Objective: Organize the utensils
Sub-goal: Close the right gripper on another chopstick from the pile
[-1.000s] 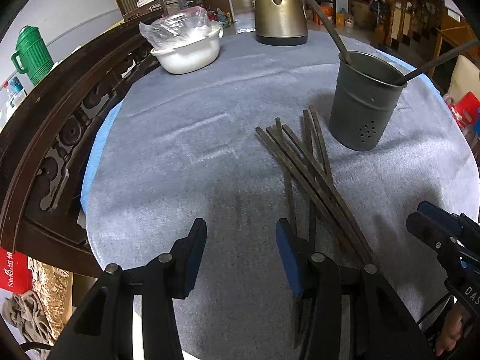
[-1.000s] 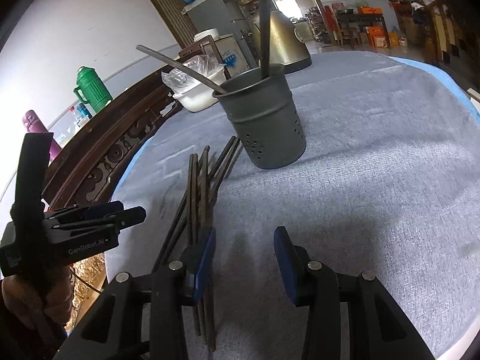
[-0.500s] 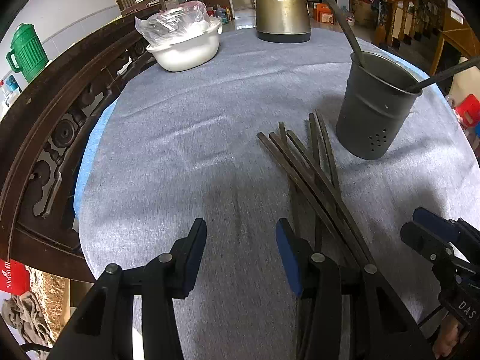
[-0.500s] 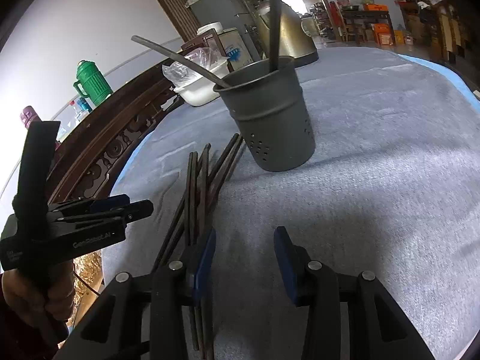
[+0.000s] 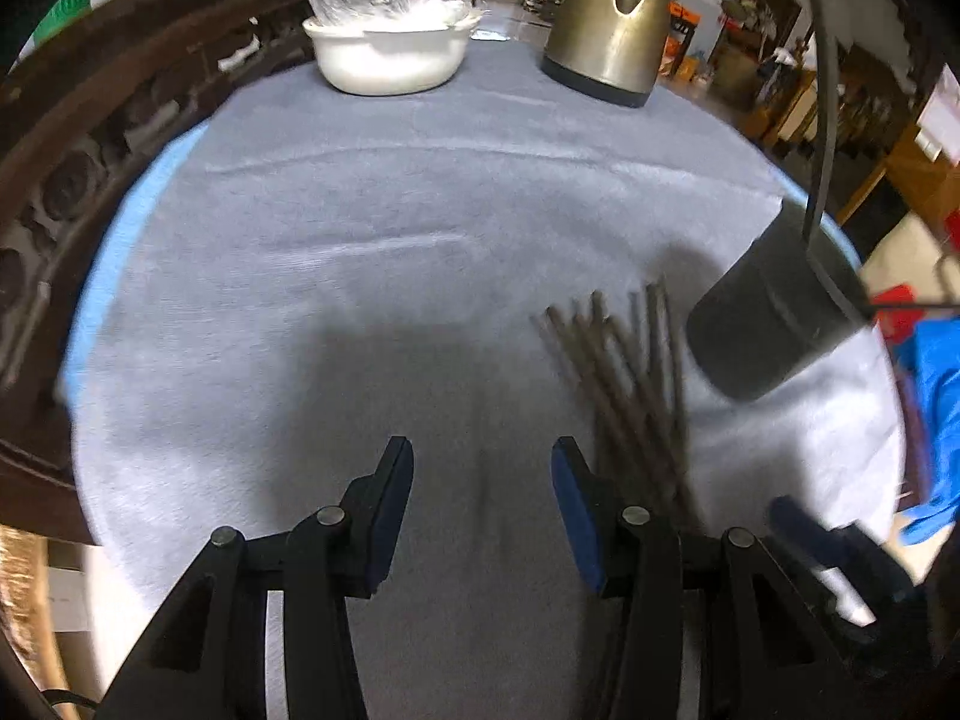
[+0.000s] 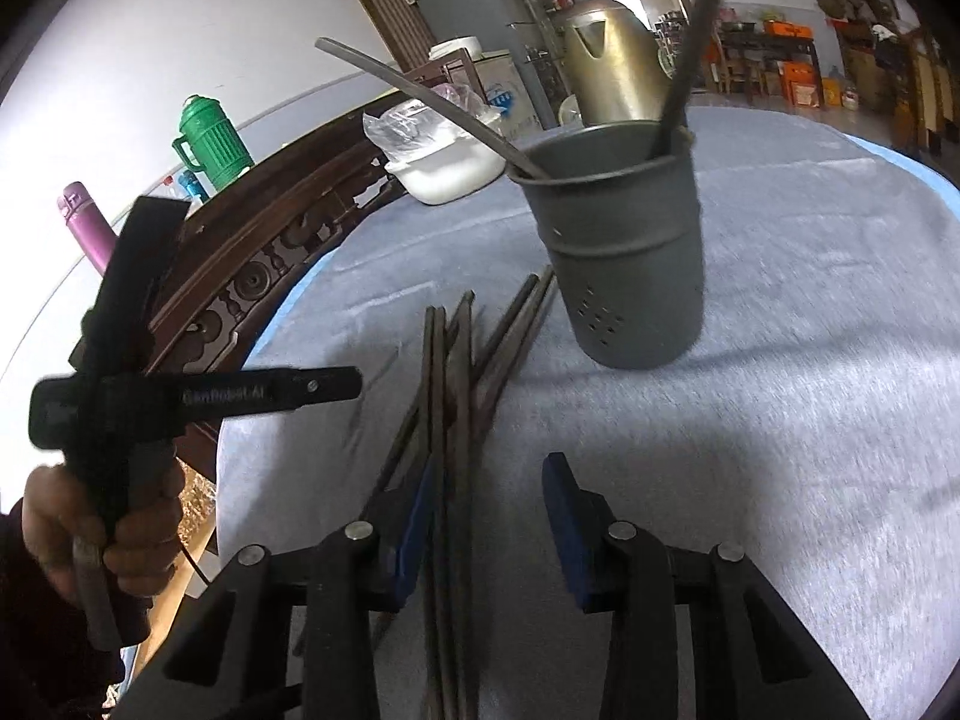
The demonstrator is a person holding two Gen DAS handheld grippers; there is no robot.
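Both tongs, left (image 5: 483,504) and right (image 6: 486,516), gaping and empty. Chopsticks (image 6: 462,360) fanned just ahead (loose, likely awaiting pickup). Holder (image 6: 618,252) upright beyond, probably their destination.

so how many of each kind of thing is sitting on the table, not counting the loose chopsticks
utensil holder: 1
kettle: 1
white bowl: 1
long utensils standing in the holder: 2
total: 5
The chopsticks overlap too much for a sure count.
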